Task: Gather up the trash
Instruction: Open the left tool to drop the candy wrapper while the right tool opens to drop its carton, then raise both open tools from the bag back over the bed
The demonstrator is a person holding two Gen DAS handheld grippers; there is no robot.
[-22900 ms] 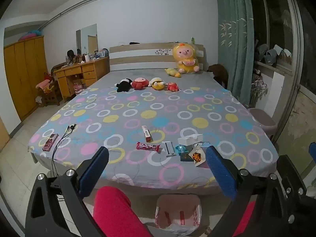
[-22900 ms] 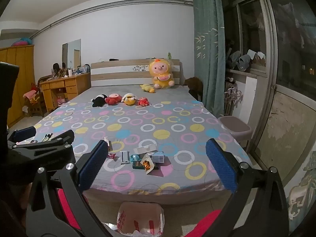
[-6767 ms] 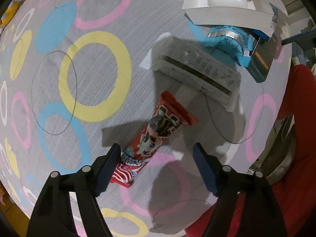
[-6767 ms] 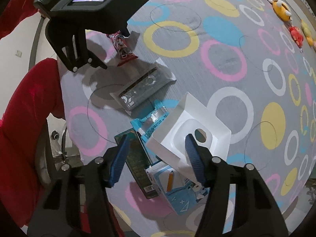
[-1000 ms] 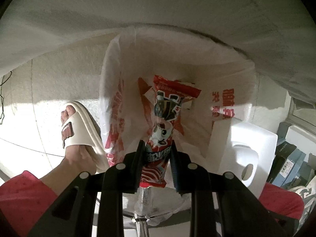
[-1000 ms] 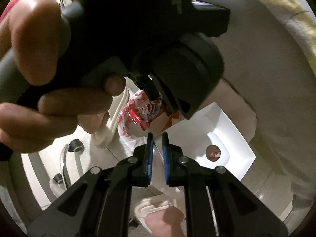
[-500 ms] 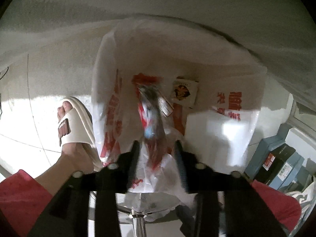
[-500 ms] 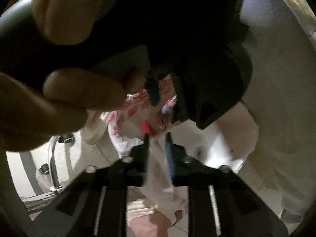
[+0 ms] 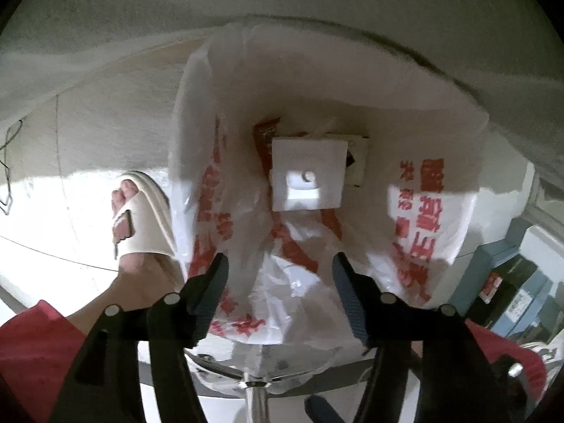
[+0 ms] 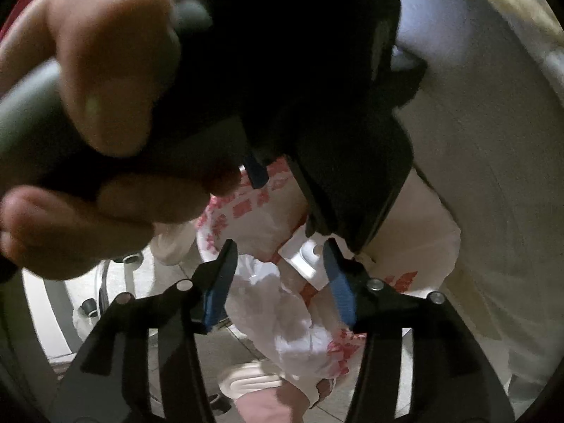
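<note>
Two pieces of trash, red snack wrapper (image 9: 263, 137) and white box tray (image 9: 307, 176), now lie in the plastic bag (image 9: 423, 211) as left hand-held gripper (image 9: 278, 275) and right hand-held gripper (image 10: 276, 261), jaws just opening, hang empty above; more remains on the bed.

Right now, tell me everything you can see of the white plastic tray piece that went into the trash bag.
The white moulded plastic tray insert lies inside the white plastic bag with red print, near its bottom, roughly flat and facing up. It is square-edged, with a recessed pocket and a small round hole in the middle. It rests on a red snack wrapper and a dark-edged package that shows at its right edge. Neither tool touches it; in the right wrist view only a corner shows.
</note>
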